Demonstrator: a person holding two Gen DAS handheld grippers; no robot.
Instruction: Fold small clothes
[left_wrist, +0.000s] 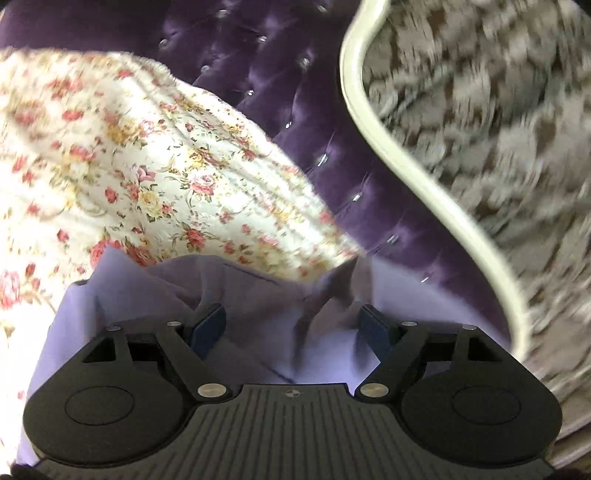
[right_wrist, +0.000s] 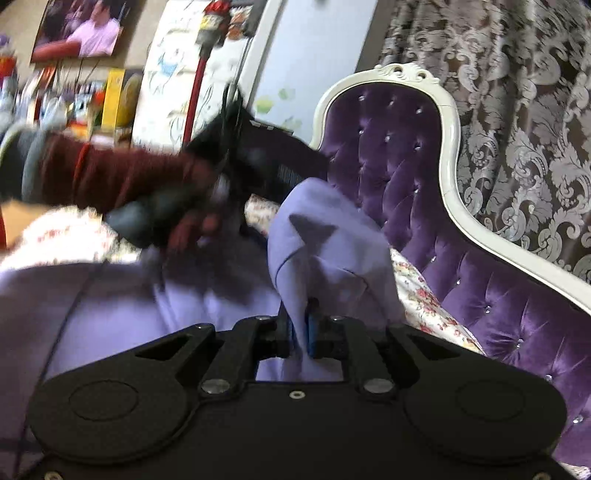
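Observation:
A lilac garment lies crumpled on the floral cover of a sofa. In the left wrist view my left gripper stands wide open over it. Loose folds lie between its blue pads, and neither pad presses on them. In the right wrist view my right gripper is shut on a bunched fold of the same garment, which rises as a peak above the jaws. The left gripper's black body shows blurred beyond that peak, held by a hand in a dark red sleeve.
The purple tufted sofa back with its white carved frame curves along the right. A grey patterned curtain hangs behind it. Shelves with cluttered things and a white panel stand at the far left.

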